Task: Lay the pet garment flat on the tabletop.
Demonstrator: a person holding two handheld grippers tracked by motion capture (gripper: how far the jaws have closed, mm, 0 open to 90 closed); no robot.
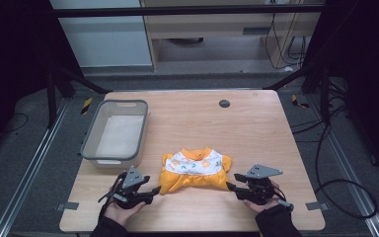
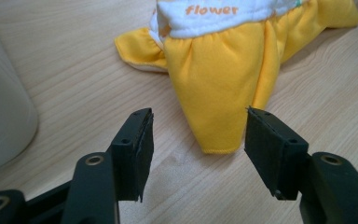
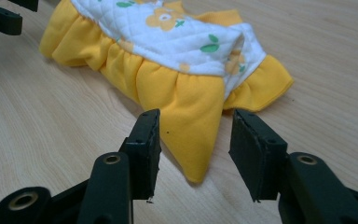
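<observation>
The small yellow-and-white flowered cloth dress (image 1: pixel 196 170) lies low at centre frame on the wooden desk (image 1: pixel 256 123). My left gripper (image 1: pixel 154 190) and right gripper (image 1: pixel 230 181) have released fingers straddling its hem corners. It looks soft, light and floppy; I'd pinch those corners.
</observation>
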